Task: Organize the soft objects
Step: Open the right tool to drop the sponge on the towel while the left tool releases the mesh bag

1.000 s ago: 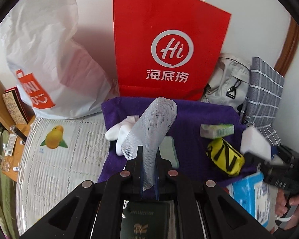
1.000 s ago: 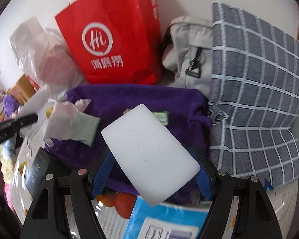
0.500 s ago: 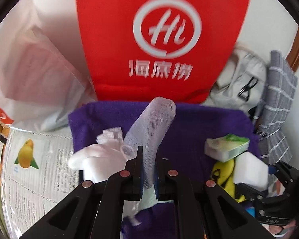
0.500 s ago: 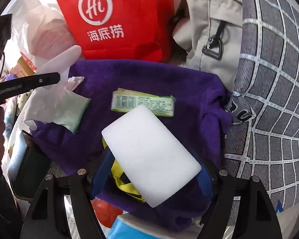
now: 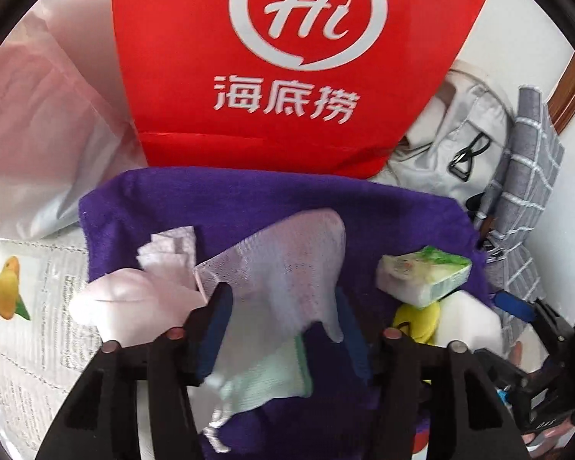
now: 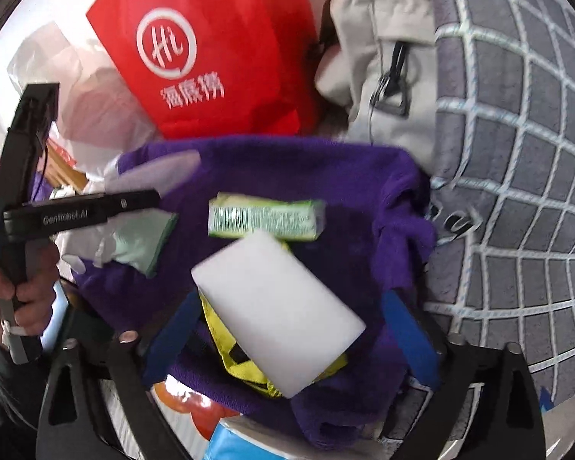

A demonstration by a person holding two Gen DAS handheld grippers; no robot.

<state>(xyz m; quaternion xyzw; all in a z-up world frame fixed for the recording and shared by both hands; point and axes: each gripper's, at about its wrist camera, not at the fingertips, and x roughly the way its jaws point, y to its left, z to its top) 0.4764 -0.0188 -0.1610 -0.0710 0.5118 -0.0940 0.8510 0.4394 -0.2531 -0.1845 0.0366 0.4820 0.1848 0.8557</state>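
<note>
Loosely between hand-held gripper (image 5: 283,329) fingers: gauze (image 5: 287,264).

A white wall (image 5: 517,38) rises behind the clutter, brown wooden trim (image 5: 571,92) runs at its right edge, daylight falling evenly.

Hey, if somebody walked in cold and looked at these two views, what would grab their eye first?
The big red paper bag with its white Hi logo, standing against the wall behind everything. Next the purple towel spread before it, strewn with soft things. Then the white sponge block between the right gripper's open fingers, and the white mesh cloth draped at the left gripper.
</note>
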